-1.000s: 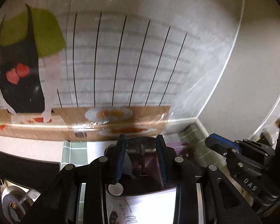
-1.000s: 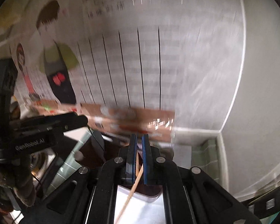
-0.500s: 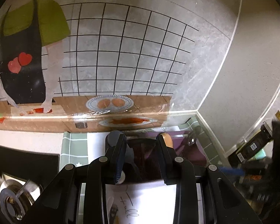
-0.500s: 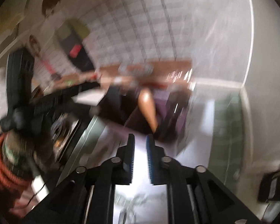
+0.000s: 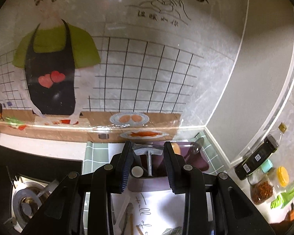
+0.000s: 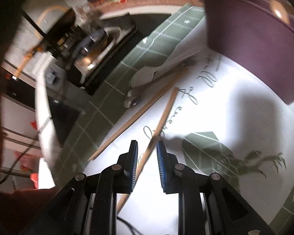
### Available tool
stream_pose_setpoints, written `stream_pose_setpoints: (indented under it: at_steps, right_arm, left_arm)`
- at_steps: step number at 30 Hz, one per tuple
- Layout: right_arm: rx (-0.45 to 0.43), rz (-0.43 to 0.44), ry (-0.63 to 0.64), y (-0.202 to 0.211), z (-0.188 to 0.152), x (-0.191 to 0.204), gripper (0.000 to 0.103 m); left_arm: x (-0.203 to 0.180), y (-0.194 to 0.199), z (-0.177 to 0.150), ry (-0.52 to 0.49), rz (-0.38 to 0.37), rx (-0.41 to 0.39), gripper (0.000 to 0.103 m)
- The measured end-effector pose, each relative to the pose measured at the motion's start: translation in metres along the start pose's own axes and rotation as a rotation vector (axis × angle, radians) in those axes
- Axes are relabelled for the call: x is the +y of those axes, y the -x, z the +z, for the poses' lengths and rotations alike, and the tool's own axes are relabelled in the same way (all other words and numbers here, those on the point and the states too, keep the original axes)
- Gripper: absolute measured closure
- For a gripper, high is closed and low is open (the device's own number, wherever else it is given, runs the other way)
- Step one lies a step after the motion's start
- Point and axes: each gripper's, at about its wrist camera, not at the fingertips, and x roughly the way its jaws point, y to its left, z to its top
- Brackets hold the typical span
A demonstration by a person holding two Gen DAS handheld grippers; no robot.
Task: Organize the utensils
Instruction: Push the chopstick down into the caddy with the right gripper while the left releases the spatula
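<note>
A purple utensil holder (image 5: 147, 184) stands at the back of the white printed mat (image 5: 166, 205). In it are a flat metal utensil (image 5: 149, 148), a wooden handle (image 5: 176, 147) and a metal ladle (image 5: 196, 146). My left gripper (image 5: 148, 164) hovers open in front of the holder, with nothing held. My right gripper (image 6: 147, 152) points down at the mat (image 6: 215, 166) and is open. A wooden chopstick (image 6: 162, 115) lies on the mat between its pads, not pressed. A second chopstick (image 6: 131, 121), a white spoon (image 6: 147, 74) and a metal spoon (image 6: 131, 98) lie further left.
A gas burner (image 5: 27, 201) sits in a black hob at the left. A dark bottle (image 5: 256, 158) and a spice jar (image 5: 261, 191) stand at the right by the wall corner. The holder (image 6: 254, 39) is at the right gripper's upper right.
The right gripper was shut on a thin wooden stick; it has let go, opened and swung down over the mat. The left gripper pulled back, and the right gripper left its view.
</note>
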Motion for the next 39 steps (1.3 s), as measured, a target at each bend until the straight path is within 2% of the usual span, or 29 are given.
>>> stream_pose_setpoints:
  at_steps: [2, 6, 10, 13, 17, 23, 27, 29, 33, 36, 39]
  right_arm:
    - [0.025, -0.058, 0.011, -0.012, 0.008, 0.008, 0.086]
    - [0.014, -0.193, 0.06, -0.019, 0.017, 0.021, 0.09]
    - [-0.019, -0.213, 0.075, -0.016, 0.012, 0.013, 0.095]
    - [-0.063, -0.192, 0.013, 0.001, 0.003, -0.008, 0.099]
    - [-0.222, -0.172, -0.048, 0.059, -0.009, -0.029, 0.099]
    - [-0.55, -0.191, -0.088, 0.184, -0.01, -0.036, 0.099]
    - [-0.763, -0.242, -0.07, 0.266, 0.013, -0.029, 0.099]
    - [-0.826, -0.296, -0.054, 0.292, 0.029, -0.028, 0.099]
    - [-0.829, -0.362, -0.06, 0.303, 0.057, -0.045, 0.099]
    - [-0.764, -0.373, -0.093, 0.281, 0.076, -0.067, 0.099]
    - [-0.695, -0.369, -0.129, 0.254, 0.08, -0.086, 0.099]
  left_arm:
    - [0.001, 0.003, 0.001, 0.002, -0.001, -0.006, 0.07]
    - [0.003, 0.006, 0.002, 0.014, -0.005, -0.012, 0.07]
    - [0.003, 0.006, 0.004, 0.014, -0.006, -0.014, 0.07]
    - [0.003, 0.007, 0.005, 0.013, -0.008, -0.017, 0.07]
    - [-0.002, 0.013, 0.011, 0.009, -0.013, -0.03, 0.07]
    - [-0.022, 0.039, 0.036, -0.021, -0.007, -0.07, 0.07]
    - [-0.038, 0.056, 0.063, -0.049, -0.018, -0.092, 0.07]
    - [-0.042, 0.055, 0.073, -0.064, -0.012, -0.092, 0.07]
    - [-0.042, 0.032, 0.08, -0.083, -0.004, -0.051, 0.07]
    - [-0.037, 0.003, 0.074, -0.079, -0.019, 0.015, 0.07]
    - [-0.03, -0.025, 0.062, -0.071, -0.023, 0.065, 0.07]
